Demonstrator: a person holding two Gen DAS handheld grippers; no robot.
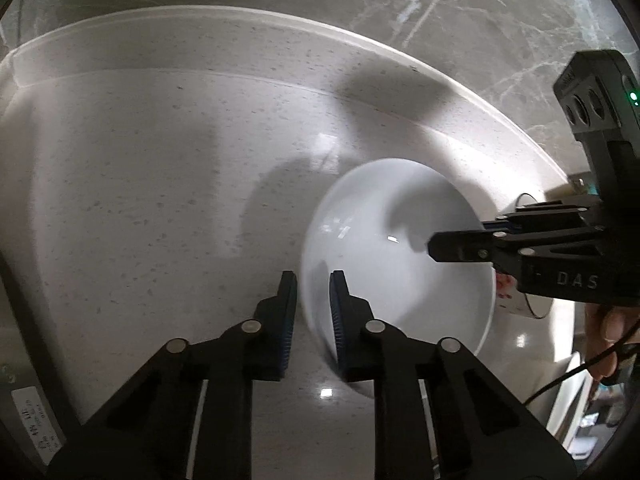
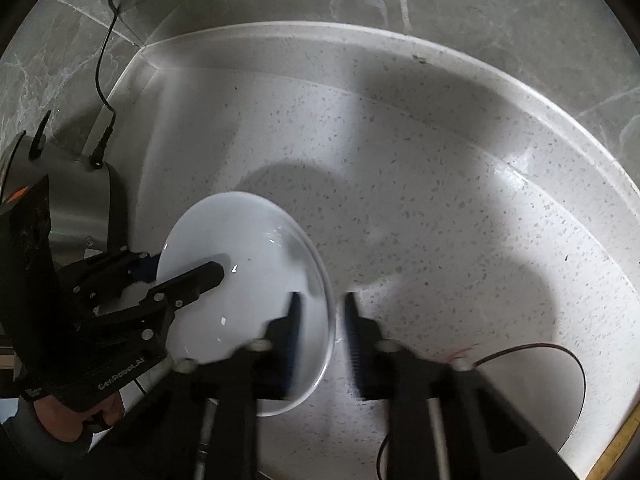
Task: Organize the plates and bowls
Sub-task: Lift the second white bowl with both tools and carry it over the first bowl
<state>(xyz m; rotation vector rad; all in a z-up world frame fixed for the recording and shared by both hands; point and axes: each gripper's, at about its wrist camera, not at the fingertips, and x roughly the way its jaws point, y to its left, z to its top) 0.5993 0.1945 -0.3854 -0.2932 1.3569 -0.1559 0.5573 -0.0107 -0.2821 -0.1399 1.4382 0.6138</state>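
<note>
While both my grippers, left (image 1: 313, 280) and right (image 2: 322, 300), pinch opposite rims of the white bowl (image 1: 384, 240), uneven lifting could tip it loose.

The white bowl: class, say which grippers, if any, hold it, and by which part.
Both grippers hold the white bowl by its rim, at opposite sides: the left gripper on the near-left edge, the right gripper on the right edge, each with one finger inside, one outside.

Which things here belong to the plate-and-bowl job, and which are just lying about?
In the job:
white bowl
left gripper, on its rim
right gripper, on its opposite rim

Lying about:
cup behind the bowl
black cable
steel appliance
speckled countertop
</note>
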